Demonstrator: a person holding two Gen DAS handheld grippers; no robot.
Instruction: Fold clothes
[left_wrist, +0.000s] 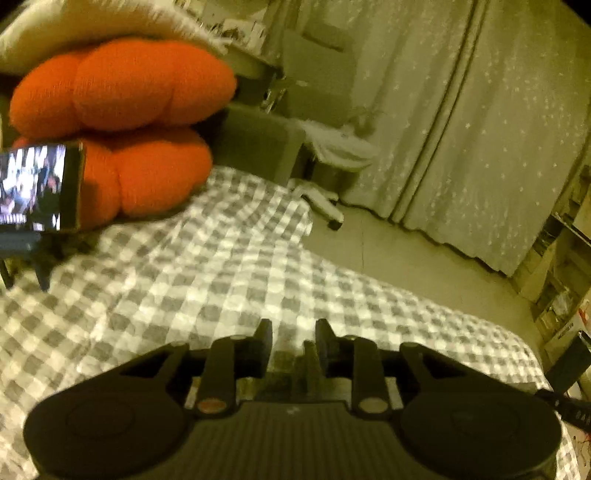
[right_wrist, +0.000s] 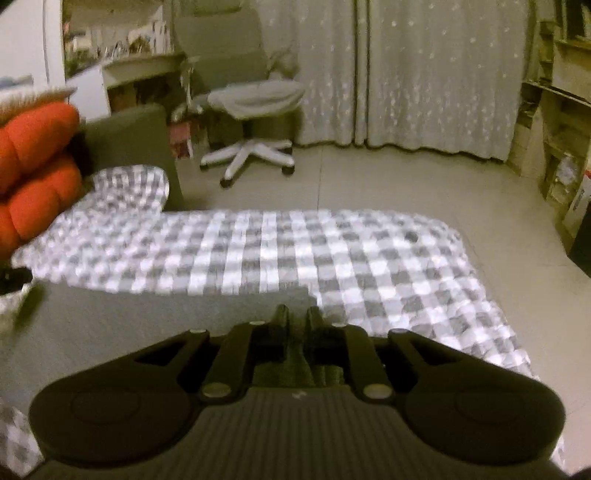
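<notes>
Both grippers — left (left_wrist: 293, 328), right (right_wrist: 297, 314) — narrowly parted over the checked bedspread (left_wrist: 207, 280); whether they pinch cloth, unclear; orange cushion (left_wrist: 122, 125) nearby.

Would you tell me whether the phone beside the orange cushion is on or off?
On: the phone screen glows with a bright, blurred picture, propped against the orange cushion.
</notes>
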